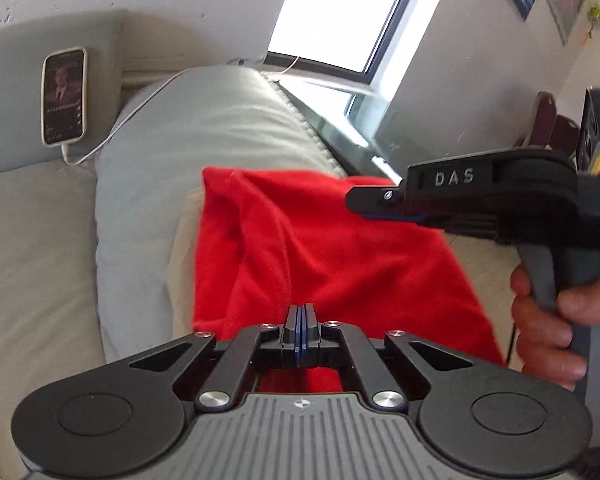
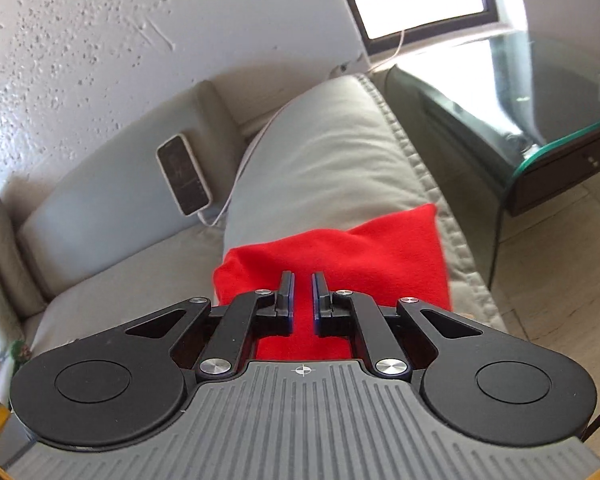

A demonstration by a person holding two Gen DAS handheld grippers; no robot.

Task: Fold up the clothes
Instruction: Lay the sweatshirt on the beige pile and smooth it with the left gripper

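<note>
A red fleece garment (image 1: 340, 260) lies folded over the grey sofa cushion (image 1: 220, 128). My left gripper (image 1: 303, 310) is shut just above its near part, pads pressed flat together with no cloth showing between them. My right gripper (image 1: 351, 201) reaches in from the right, held by a hand (image 1: 548, 328), with its tips over the garment's far right corner. In the right wrist view the right gripper (image 2: 302, 280) has a narrow gap between its fingers. The red garment (image 2: 380, 248) shows through that gap, and the pads grip nothing.
A phone (image 1: 63, 96) leans on the sofa back, with a white cable (image 1: 140, 108) running across the cushion (image 2: 332, 148). The phone (image 2: 185, 174) also shows in the right wrist view. A glass side table (image 2: 540, 92) stands right of the sofa, below a bright window.
</note>
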